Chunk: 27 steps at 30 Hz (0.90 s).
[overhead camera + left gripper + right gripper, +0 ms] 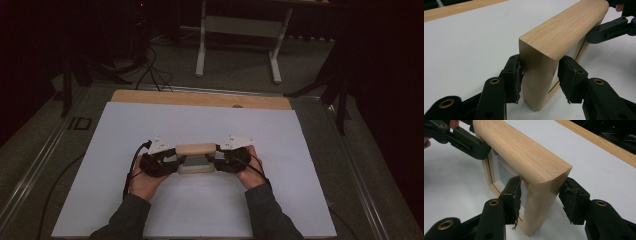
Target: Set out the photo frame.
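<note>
The desk (pixel 150 97) is covered by a large white sheet (pixel 200 210), with a strip of bare wood showing along its far edge. Near the middle of the sheet stands a wooden picture frame (pixel 196 149) of pale oak, upright on its lower edge, its grey pane facing the person (the pane shows best in the right gripper view).

The person's two hands come in from the near side, one at each end of the frame. The left gripper (pixel 539 75) has its fingers (pixel 514 75) either side of the frame's left upright: one pad rests against the wood, the other stands just off it, so the fingers are apart and not clamped. The right gripper (pixel 541 196) straddles the right upright the same way; its fingers (pixel 573 200) are close beside the wood, one pad over the pane side and one at the back, and I cannot tell whether they press on it.
</note>
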### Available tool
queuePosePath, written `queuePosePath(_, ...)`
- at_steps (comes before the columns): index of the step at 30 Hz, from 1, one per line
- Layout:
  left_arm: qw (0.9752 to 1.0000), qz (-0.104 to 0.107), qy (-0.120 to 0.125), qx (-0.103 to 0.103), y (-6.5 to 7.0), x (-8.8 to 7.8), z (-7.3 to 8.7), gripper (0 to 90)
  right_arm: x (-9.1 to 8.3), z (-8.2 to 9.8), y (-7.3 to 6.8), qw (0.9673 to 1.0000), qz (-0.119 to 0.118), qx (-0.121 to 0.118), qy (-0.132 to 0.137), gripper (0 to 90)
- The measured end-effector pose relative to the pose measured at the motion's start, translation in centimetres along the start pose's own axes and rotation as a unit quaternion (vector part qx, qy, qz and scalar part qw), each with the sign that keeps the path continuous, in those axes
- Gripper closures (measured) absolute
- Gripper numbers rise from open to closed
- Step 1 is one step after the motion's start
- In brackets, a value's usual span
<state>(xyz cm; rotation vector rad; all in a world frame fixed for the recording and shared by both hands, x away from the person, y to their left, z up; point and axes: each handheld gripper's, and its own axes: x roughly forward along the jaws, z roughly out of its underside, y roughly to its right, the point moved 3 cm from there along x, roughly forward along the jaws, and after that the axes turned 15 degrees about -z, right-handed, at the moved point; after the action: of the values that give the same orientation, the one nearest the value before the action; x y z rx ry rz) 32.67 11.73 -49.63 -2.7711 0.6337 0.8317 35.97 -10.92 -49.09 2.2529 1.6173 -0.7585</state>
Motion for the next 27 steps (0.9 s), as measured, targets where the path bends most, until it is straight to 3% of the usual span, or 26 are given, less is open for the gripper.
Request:
queuePosePath(9,1.0,0.002,0.002,0.001,-0.5,-0.1,-0.4,53.9,0.1,-0.1,-0.1,1.0,0.003,-0.005,-0.004,53.6)
queuePosePath(17,1.0,0.006,0.004,-0.007,-0.8,0.7,-0.7,54.1,0.1,-0.2,0.3,0.9999,0.016,0.004,0.0,53.4)
queuePosePath(27,1.0,-0.001,0.004,-0.002,-0.8,1.6,-1.6,54.1,0.1,-0.2,1.1,0.9994,0.029,0.015,0.007,52.8)
